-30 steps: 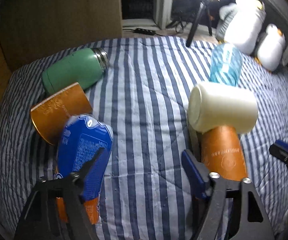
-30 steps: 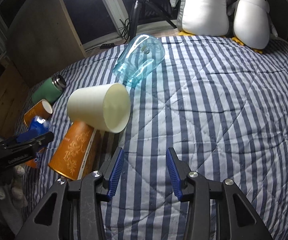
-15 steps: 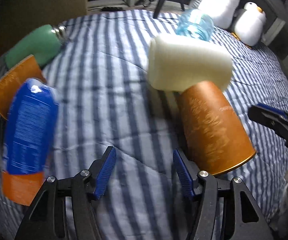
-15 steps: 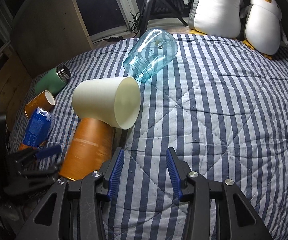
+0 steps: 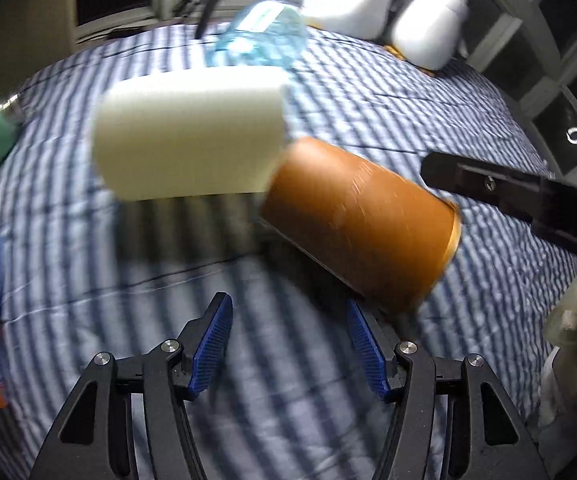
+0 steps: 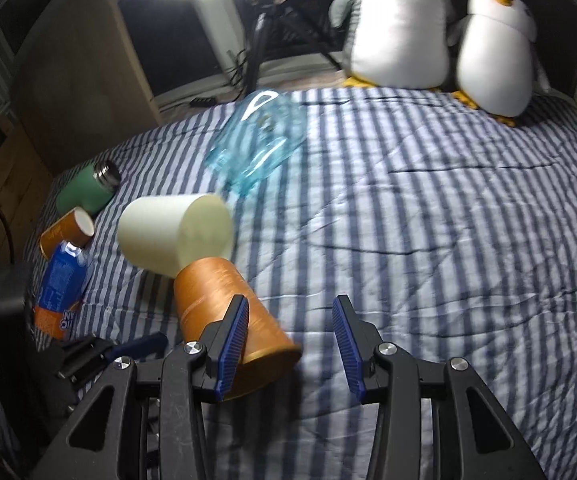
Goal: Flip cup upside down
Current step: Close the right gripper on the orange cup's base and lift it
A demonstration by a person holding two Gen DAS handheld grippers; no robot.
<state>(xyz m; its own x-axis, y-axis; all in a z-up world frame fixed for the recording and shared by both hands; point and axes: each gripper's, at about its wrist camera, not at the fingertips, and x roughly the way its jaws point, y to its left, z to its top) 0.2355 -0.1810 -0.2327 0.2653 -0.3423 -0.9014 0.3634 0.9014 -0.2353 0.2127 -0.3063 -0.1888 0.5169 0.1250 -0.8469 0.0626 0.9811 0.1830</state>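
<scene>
The orange paper cup [image 5: 362, 222] lies on its side on the striped quilt [image 5: 128, 280], at one o'clock from the left gripper [image 5: 290, 346], whose jaws stand apart. The right gripper [image 6: 288, 342], jaws apart, has it at ten o'clock beside its left finger. A cream cup [image 5: 188, 136] touches its base.

My two black plastic hand-held grippers

Left hand-held gripper [image 5: 288, 344] and right hand-held gripper [image 6: 290, 344]: ribbed blue finger pads [image 5: 212, 346], silver screws.
</scene>
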